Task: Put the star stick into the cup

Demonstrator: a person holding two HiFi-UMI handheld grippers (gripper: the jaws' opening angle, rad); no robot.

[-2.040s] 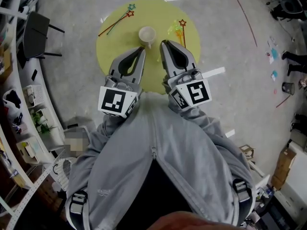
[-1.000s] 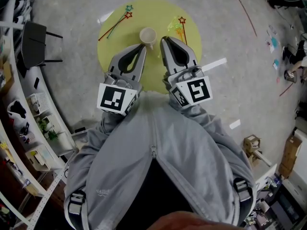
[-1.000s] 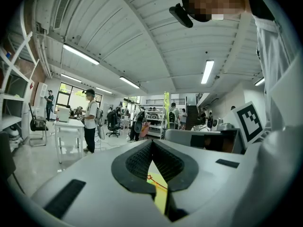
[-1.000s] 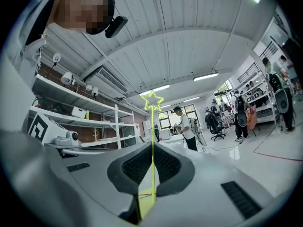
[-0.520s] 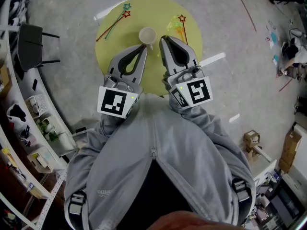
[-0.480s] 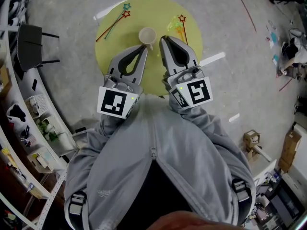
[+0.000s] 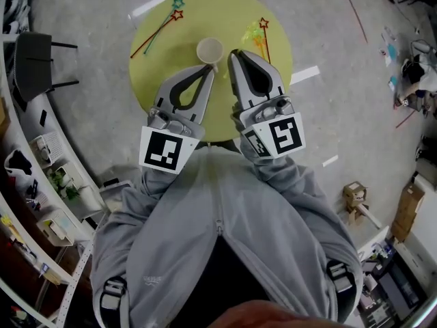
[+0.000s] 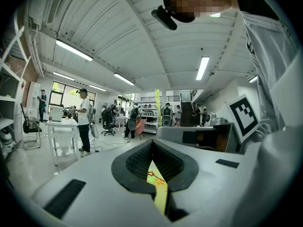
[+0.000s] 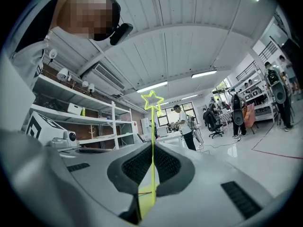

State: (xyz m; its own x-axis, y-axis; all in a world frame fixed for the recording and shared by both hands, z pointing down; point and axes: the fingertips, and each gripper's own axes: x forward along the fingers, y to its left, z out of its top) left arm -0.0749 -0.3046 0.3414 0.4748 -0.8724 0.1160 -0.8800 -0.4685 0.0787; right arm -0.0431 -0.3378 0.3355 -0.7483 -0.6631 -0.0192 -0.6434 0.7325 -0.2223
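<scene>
Your right gripper point(image 7: 235, 53) is pinching the yellow star stick point(image 9: 152, 126) between closed fingers, with the star poking past the tips. Your left gripper point(image 7: 209, 70) is showing closed, empty fingers. The cup point(image 7: 209, 49) is standing just beyond both fingertips.

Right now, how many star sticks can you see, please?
5, maybe more hidden: teal stick and red stick at table's far left; second red stick and greenish stick far right; yellow stick in right gripper.
</scene>
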